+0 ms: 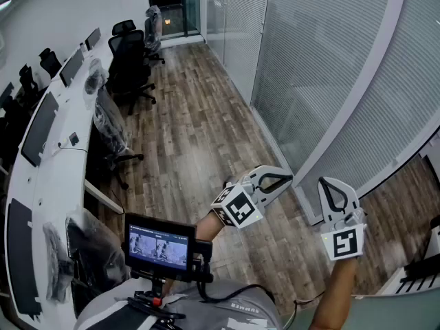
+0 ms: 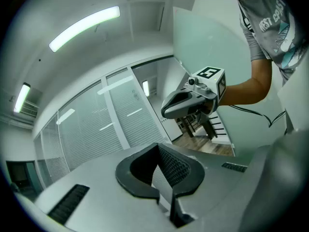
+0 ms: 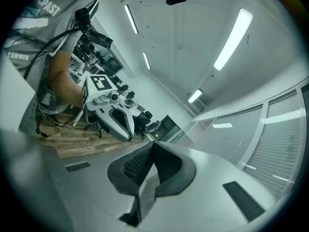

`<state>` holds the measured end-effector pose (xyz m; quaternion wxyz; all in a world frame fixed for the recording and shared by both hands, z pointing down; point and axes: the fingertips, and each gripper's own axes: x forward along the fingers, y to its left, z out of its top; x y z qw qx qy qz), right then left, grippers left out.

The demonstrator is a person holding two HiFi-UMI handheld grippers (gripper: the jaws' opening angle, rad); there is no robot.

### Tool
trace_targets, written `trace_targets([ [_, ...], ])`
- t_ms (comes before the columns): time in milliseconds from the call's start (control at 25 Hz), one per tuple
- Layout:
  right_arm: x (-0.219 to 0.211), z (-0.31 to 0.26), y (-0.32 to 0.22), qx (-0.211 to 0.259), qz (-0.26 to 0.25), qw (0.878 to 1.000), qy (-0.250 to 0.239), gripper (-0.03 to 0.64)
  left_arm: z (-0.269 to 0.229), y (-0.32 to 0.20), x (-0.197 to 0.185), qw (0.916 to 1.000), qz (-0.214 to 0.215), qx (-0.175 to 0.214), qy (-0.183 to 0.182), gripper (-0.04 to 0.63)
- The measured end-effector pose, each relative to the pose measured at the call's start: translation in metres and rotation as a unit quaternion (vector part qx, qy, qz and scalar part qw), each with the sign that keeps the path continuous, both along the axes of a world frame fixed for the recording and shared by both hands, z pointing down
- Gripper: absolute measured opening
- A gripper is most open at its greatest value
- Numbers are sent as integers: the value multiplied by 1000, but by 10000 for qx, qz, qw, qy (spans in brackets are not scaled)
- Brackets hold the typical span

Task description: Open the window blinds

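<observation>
The window blinds (image 1: 323, 53) hang with their slats shut behind the glass partition on the right, split by a white post (image 1: 357, 102). Both grippers are held up in front of the partition, clear of it. In the head view my left gripper (image 1: 289, 178) is shut and empty, pointing right toward the post. My right gripper (image 1: 328, 182) stands just right of it, also shut with nothing between its fingers. The left gripper view shows the left gripper (image 2: 157, 147), the blinds (image 2: 87, 129) and the right gripper (image 2: 165, 112). The right gripper view shows the right gripper (image 3: 153, 145), the blinds (image 3: 275, 144) and the left gripper (image 3: 128, 136).
A long white desk (image 1: 62, 150) with monitors and several black office chairs (image 1: 134, 60) runs along the left. A small screen rig (image 1: 159, 247) hangs at the person's chest. Wood floor (image 1: 199, 136) lies between desk and partition. White furniture (image 1: 419, 270) sits at the lower right.
</observation>
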<state>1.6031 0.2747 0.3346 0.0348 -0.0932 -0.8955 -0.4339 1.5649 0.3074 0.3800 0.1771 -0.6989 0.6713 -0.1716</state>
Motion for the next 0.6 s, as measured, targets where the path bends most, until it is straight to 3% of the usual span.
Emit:
trace_targets([
  [600,-18,7,18,-160,-41,9999,31,3,8,17,-19,10000,63,-5,53,-5],
])
